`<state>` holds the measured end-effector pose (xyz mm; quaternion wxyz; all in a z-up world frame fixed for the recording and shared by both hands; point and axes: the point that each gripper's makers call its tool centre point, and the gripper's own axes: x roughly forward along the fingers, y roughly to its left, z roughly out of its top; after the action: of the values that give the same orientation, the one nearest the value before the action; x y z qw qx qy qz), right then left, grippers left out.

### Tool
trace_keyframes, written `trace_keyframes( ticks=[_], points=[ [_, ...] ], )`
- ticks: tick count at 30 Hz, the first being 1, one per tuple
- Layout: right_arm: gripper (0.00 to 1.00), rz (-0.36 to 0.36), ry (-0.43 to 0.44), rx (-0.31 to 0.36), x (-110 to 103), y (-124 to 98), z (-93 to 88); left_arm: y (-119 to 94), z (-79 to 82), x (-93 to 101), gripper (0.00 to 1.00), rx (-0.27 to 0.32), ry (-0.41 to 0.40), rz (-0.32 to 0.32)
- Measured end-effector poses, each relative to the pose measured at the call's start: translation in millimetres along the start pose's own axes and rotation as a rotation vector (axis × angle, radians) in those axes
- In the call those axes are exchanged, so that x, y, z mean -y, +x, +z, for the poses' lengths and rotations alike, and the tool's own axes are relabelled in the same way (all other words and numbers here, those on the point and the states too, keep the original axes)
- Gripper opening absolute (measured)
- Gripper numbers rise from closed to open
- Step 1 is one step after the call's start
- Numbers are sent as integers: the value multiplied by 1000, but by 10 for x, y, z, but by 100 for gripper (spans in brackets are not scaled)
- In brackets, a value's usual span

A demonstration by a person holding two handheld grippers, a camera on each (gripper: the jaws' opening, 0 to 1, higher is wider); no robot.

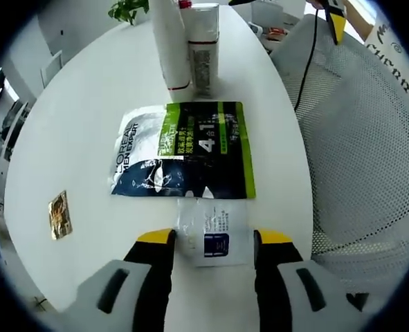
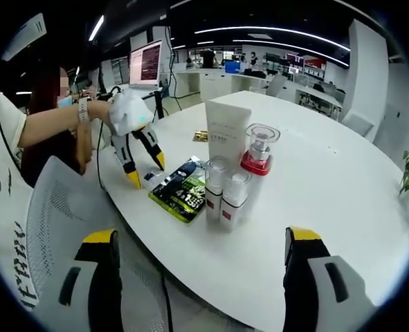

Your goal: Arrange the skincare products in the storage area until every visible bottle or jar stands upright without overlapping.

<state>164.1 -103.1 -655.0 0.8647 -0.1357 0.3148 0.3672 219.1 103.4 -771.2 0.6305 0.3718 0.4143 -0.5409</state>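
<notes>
Left gripper view: open jaws over a small sachet at the table edge.

Left gripper view shows the left gripper with its jaws wide apart, holding nothing, one yellow tip on each side of a small clear sachet that lies flat at the near edge of the white round table. Just beyond it lies a green and black pouch, also flat, and farther in stand a white tube and a white bottle, touching each other (their tops are cut off). A small gold packet lies apart, near the left edge. Right gripper view shows the right gripper wide open and empty, off the table edge, facing the group of upright bottles: a tall white tube, a red-collared pump bottle and two small clear-capped bottles.
</notes>
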Motion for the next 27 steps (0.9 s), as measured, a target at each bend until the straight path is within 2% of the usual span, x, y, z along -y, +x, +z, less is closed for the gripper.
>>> trace_keyframes(
  ticks=[3,6,13,23,27],
  points=[
    [99,2,-2,-6,-8,7,-14,0,-4,-33,54,1,-12,12],
    [99,3,0,-7,-15,7,-14,-10,-34,-19,55,-5,-8,-4],
    [99,7,2,-12,-19,26,-22,-103,11,-25,56,6,-11,-1],
    [99,10,5,-17,-6,47,-29,-255,84,-281,58,57,-20,27],
    [99,4,9,-20,12,47,-34,-286,58,-375,58,36,-15,51]
  ],
)
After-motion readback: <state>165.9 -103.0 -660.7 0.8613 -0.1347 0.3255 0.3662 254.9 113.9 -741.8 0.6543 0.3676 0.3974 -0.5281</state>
